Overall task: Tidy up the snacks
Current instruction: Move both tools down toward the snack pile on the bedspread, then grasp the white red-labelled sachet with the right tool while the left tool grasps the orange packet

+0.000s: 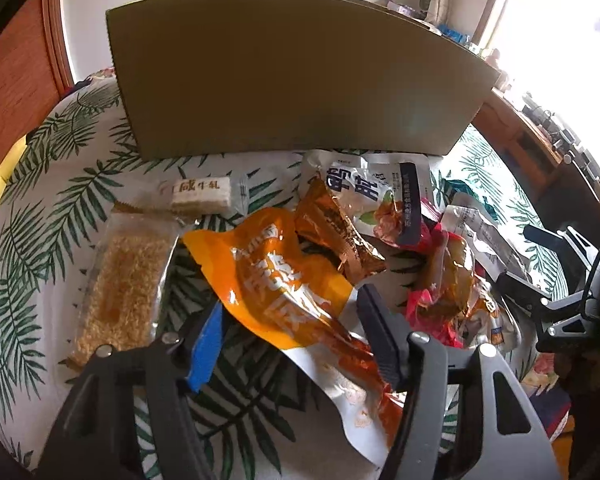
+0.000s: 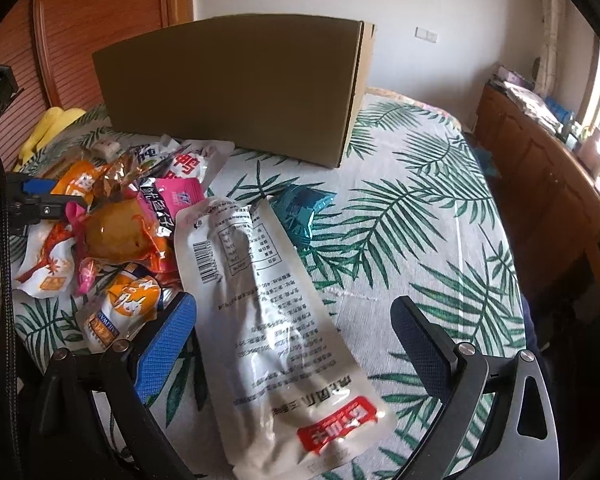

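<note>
While I hover over the leaf-print cloth [image 1: 60,184], my left gripper [image 1: 290,312] has its jaws straddling an orange snack pouch [image 1: 276,280]; the pads sit at its edges, but I cannot tell whether they press it. To its left lies a clear-wrapped rice cracker bar [image 1: 120,280], with a small white nougat packet [image 1: 202,194] just beyond it. Behind everything stands the cardboard box [image 1: 292,80], its plain side facing me. Right of the pouch, a jumble of snack packets [image 2: 112,216] is heaped together. Further right, my right gripper [image 2: 296,332] hangs open, its jaws wide either side of a long white vacuum pouch [image 2: 268,312] lying flat, untouched. A teal packet [image 2: 300,212] rests just beyond it.
</note>
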`<state>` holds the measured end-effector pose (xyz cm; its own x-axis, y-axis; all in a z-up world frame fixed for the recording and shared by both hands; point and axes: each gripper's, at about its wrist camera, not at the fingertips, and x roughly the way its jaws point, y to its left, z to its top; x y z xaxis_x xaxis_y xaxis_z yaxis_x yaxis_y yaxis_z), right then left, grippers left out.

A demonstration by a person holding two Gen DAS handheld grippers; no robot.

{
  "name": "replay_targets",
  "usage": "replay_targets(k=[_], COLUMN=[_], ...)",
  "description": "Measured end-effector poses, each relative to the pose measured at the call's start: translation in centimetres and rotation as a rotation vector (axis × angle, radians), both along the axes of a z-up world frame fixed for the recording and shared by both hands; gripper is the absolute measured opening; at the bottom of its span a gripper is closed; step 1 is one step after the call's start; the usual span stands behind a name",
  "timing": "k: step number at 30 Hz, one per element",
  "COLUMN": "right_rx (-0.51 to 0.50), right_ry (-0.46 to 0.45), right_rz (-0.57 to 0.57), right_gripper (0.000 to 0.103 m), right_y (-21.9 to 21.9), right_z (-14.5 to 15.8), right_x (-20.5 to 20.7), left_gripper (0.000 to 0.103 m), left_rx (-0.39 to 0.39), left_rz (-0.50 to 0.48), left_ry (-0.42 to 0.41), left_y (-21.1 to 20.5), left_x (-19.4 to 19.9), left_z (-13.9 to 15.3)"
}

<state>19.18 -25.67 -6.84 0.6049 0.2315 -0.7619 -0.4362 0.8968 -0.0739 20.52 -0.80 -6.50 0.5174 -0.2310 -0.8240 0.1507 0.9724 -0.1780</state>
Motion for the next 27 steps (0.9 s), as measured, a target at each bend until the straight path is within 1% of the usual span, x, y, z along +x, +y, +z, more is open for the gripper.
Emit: replay_targets(k=[2,3,5,8,12,15,18,20,21,23,26,27], right_rx=[0.001,0.003,0.014,0.044,0.025,0.010,0.010,0.002,-0.002,0.009,0.042,0.045], right_ry=[0.026,0.033,0.064,0.115,0.127,0.132,0.136,0.133,0.135,0.126,0.127,0.134], right_rz=[0.018,0.022,0.030,0.038,0.064,0.081,0.103,0.117,0.116,0.113,0.108,0.110], right_gripper=[0.099,0.099,0.099,0.099,0.099,0.095,0.083,0.068,0.068,0.054,0.044,0.044], right_y=[0.0,0.0,0.0,-0.4,0.1,0.5,1.1,1.4,1.5,1.4,0.9,0.8], right_z=[0.0,0.0,-0.1,-0.3,-0.2,-0.2,0.0,0.2,0.2,0.6,1.3,1.4], right_x=[0.6,0.8,1.5,2.3,2.2,2.1,1.9,1.7,1.7,1.6,1.7,1.8], left_gripper=[0.042,0.039,0.031,0.024,0.023,0.021,0.021,0.021,0.021,0.020,0.020,0.020], left_rx=[0.001,-0.011,-0.038,-0.058,-0.061,-0.060,-0.052,-0.051,-0.056,-0.066,-0.071,-0.071], left_rz=[0.005,0.014,0.022,0.017,0.000,-0.010,-0.011,-0.005,-0.002,0.006,0.012,0.013], left_ry=[-0.009,-0.012,-0.016,-0.029,-0.065,-0.093,-0.114,-0.131,-0.139,-0.151,-0.171,-0.175], left_y=[0.2,0.3,1.0,1.9,2.1,1.9,1.3,1.3,1.5,1.7,1.9,1.9], left_x=[0.2,0.4,0.5,0.1,-0.6,-1.2,-1.4,-1.6,-1.8,-2.0,-2.3,-2.3], left_z=[0.1,0.2,0.5,0.8,1.3,1.6,1.7,2.1,2.3,2.6,3.1,3.3])
